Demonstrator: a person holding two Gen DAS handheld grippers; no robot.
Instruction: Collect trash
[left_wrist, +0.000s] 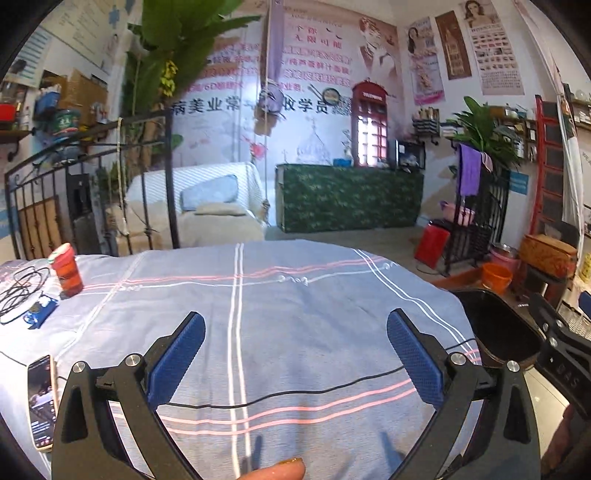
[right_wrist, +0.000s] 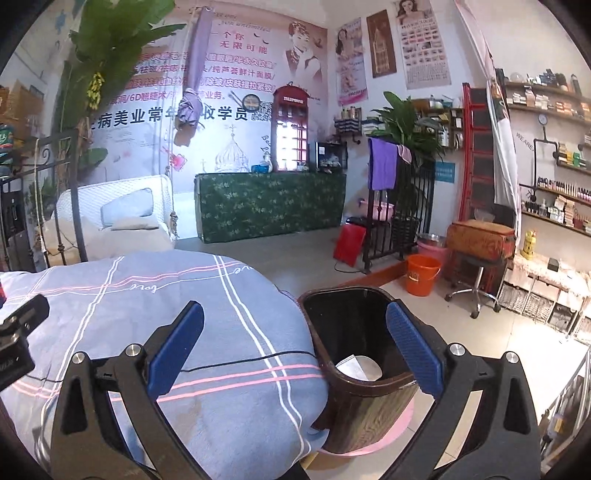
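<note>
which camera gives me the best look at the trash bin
The right wrist view: the trash bin shows whole beside the bed, open top, something white inside. The left wrist view catches only its dark rim and interior at the right edge.

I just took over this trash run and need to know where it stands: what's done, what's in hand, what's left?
Done: something white already lies in the bin beside the bed. In hand: nothing; the left tongs and right tongs are both open and empty. Left: possibly the red cup standing on the cover; the phone and coiled cable don't look like trash.
</note>
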